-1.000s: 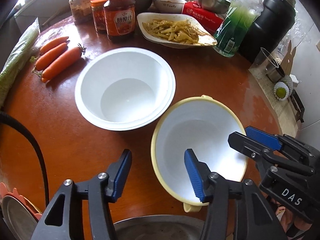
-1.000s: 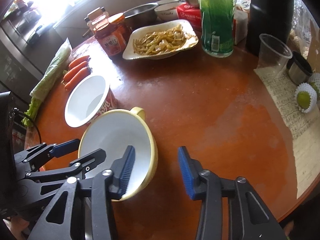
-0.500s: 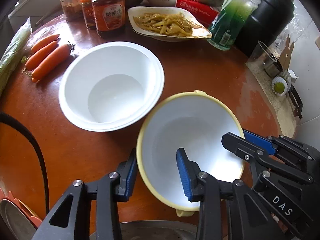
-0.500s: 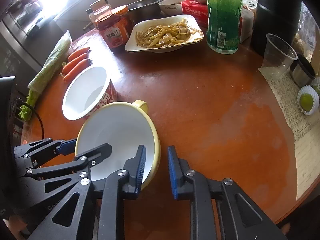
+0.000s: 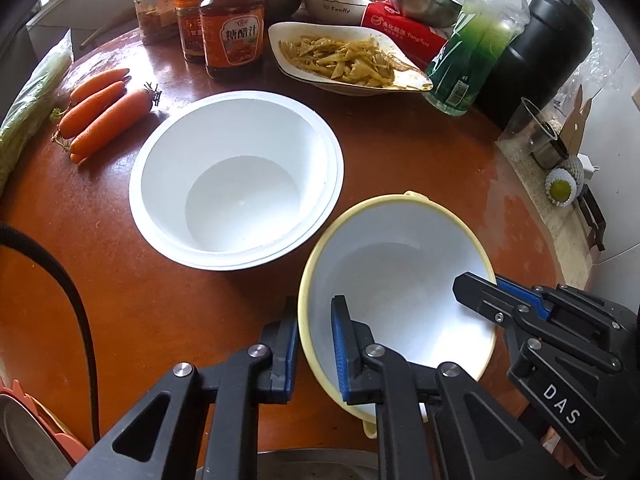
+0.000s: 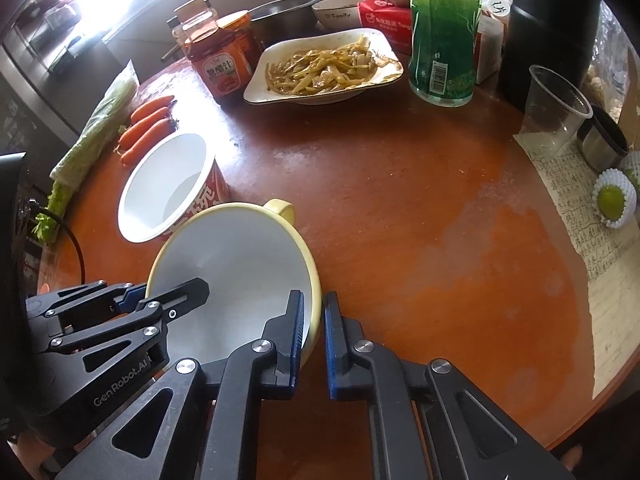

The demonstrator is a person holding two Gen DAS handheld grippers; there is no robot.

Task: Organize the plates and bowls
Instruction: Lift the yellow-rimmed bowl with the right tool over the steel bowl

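Yellow bowl (image 5: pixel 400 292): left gripper (image 5: pixel 314 350) and right gripper (image 6: pixel 313 340), open a second ago, now clamp opposite rims. Ready for lifting (likely toward the white bowl (image 5: pixel 236 184)).

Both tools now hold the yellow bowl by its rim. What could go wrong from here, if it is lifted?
1. The left tool and right tool pinch only the thin rim of the yellow bowl on opposite sides; uneven lifting may let it slip or tilt.
2. The white bowl stands very close beside it, so a sideways move might bump it.
3. The yellow bowl's handle points towards the table's middle and could catch the white bowl if turned.
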